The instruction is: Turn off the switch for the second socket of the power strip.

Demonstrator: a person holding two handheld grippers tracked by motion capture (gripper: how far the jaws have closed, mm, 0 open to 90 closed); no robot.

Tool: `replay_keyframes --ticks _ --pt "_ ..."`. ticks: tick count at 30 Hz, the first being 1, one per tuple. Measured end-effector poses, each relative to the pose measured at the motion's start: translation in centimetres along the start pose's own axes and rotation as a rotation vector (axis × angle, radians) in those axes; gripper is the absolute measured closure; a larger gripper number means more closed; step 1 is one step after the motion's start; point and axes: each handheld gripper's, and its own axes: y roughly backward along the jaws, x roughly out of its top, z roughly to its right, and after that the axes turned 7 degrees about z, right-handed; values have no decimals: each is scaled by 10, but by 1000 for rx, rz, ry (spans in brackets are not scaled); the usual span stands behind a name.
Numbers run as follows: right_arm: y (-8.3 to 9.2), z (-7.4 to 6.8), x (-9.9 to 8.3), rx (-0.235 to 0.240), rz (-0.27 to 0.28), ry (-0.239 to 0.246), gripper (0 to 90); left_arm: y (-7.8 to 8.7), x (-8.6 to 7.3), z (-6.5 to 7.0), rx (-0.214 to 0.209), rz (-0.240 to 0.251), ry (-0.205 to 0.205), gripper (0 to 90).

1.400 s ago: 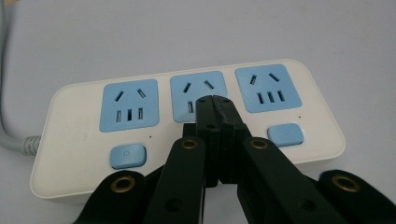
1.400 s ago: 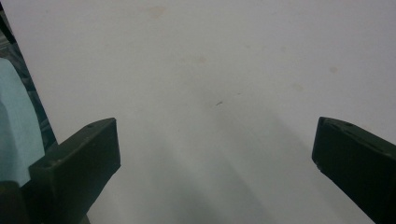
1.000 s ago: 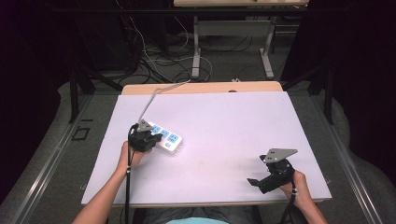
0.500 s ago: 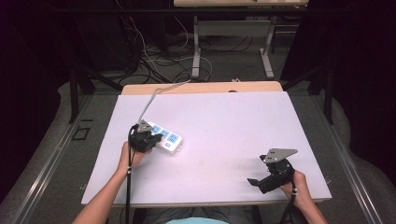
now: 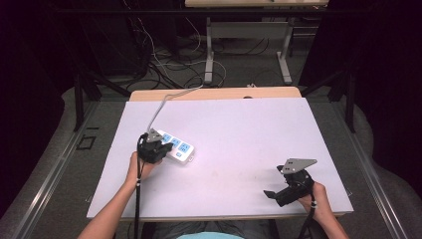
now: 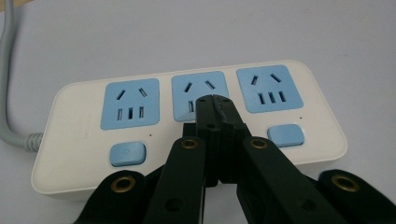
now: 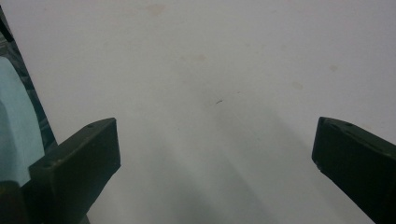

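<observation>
A white power strip [image 6: 79, 126] with three blue sockets and blue buttons lies on the table; it also shows at the table's left [image 5: 182, 149]. Its grey cable [image 5: 159, 107] runs toward the far edge. My left gripper [image 6: 215, 100] is shut, jaws pressed together with nothing between them, its tips over the middle socket [image 6: 184, 91], near the strip's middle button. In the high view the left gripper [image 5: 153, 148] sits at the strip's near-left end. My right gripper [image 5: 272, 194] rests near the front right edge; in the right gripper view its jaws stand wide apart [image 7: 215, 154] over bare table.
The white table top [image 5: 239, 134] has a wooden strip along its far edge [image 5: 214, 93]. Beyond it are a desk frame and loose cables on the floor [image 5: 164, 64]. A light blue garment [image 7: 14, 121] shows at the table's near edge.
</observation>
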Motion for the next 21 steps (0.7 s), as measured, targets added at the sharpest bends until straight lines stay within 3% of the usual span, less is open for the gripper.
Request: replay_keyframes --ticks 9,15,17,21 --pt "0 0 0 -4 5 -1 6 0 -1 5 26 2 -42 900" --pt "1 -1 0 0 -3 -14 6 0 0 2 11 -6 -20 900" --pt "0 0 -1 -2 11 -4 6 0 0 0 -3 -1 5 900" --pt "1 -1 0 2 -2 -6 7 1 2 -1 -9 -24 -8 900"
